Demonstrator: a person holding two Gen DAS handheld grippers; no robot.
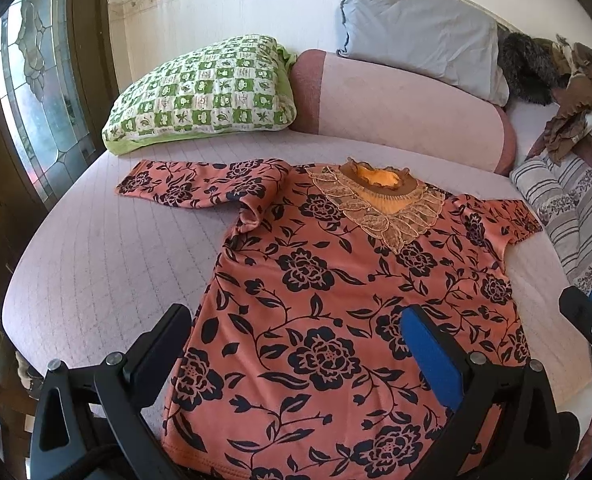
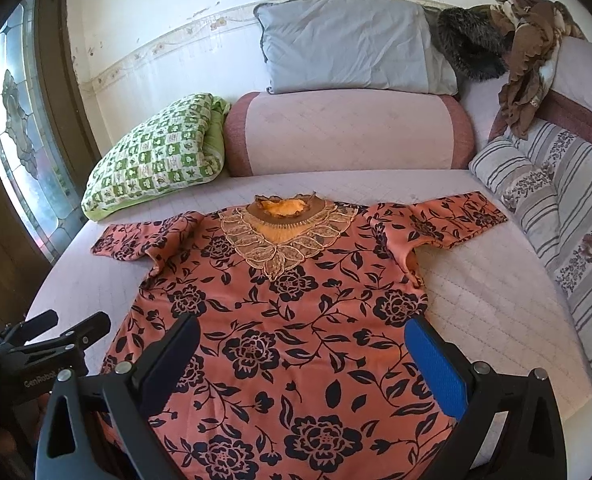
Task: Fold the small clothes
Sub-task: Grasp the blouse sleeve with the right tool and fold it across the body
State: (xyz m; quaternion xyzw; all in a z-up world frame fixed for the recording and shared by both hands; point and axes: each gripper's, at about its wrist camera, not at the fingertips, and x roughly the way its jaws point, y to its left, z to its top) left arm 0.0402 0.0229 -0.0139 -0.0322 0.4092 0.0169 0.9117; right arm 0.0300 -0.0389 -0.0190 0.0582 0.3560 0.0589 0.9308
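An orange top with black flowers (image 1: 328, 320) lies flat and face up on the pale quilted bed (image 1: 96, 264), lace collar (image 1: 380, 208) toward the pillows, both sleeves spread out sideways. It also shows in the right wrist view (image 2: 280, 340). My left gripper (image 1: 296, 320) is open and empty, hovering over the lower left part of the top. My right gripper (image 2: 302, 334) is open and empty over the lower right part; its fingers (image 1: 588, 316) show at the right edge of the left wrist view. The left gripper shows at the left edge of the right wrist view (image 2: 68, 330).
A green checked pillow (image 1: 204, 92), a pink bolster (image 1: 400, 108) and a grey pillow (image 1: 416, 28) lie behind the top. A striped cushion (image 2: 556, 216) and a pile of brown clothes (image 2: 528, 60) sit at the right. A glass door (image 1: 32, 92) stands left.
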